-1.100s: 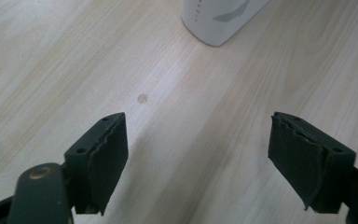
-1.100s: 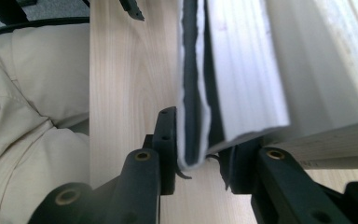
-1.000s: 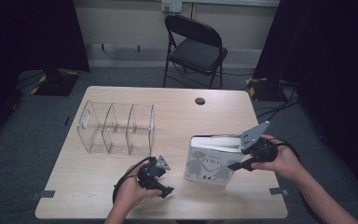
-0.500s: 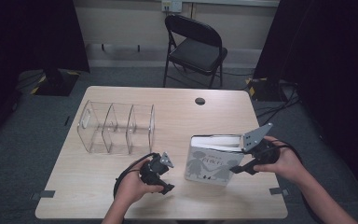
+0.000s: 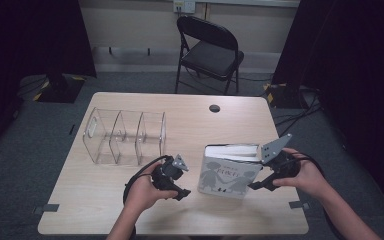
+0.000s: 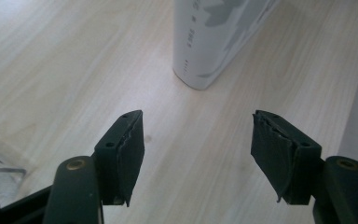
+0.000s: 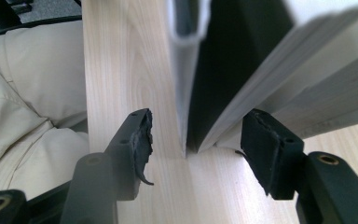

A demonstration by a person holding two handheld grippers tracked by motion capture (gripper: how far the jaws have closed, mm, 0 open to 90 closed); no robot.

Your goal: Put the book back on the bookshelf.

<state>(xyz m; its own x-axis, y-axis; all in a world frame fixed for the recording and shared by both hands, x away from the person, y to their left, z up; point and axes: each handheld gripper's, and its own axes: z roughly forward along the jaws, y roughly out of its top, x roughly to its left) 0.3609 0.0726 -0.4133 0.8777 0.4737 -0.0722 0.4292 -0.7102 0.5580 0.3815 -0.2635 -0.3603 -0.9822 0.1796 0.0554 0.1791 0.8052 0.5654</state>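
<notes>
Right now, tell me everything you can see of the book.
The book is a white hardcover with grey silhouette figures and a title on its front cover. It stands upright on its bottom edge on the wooden table, tilted slightly, page block up. The right gripper view shows the cover gaping away from the pages. The right gripper sits open at that edge; the left gripper is open, apart from the spine.
</notes>
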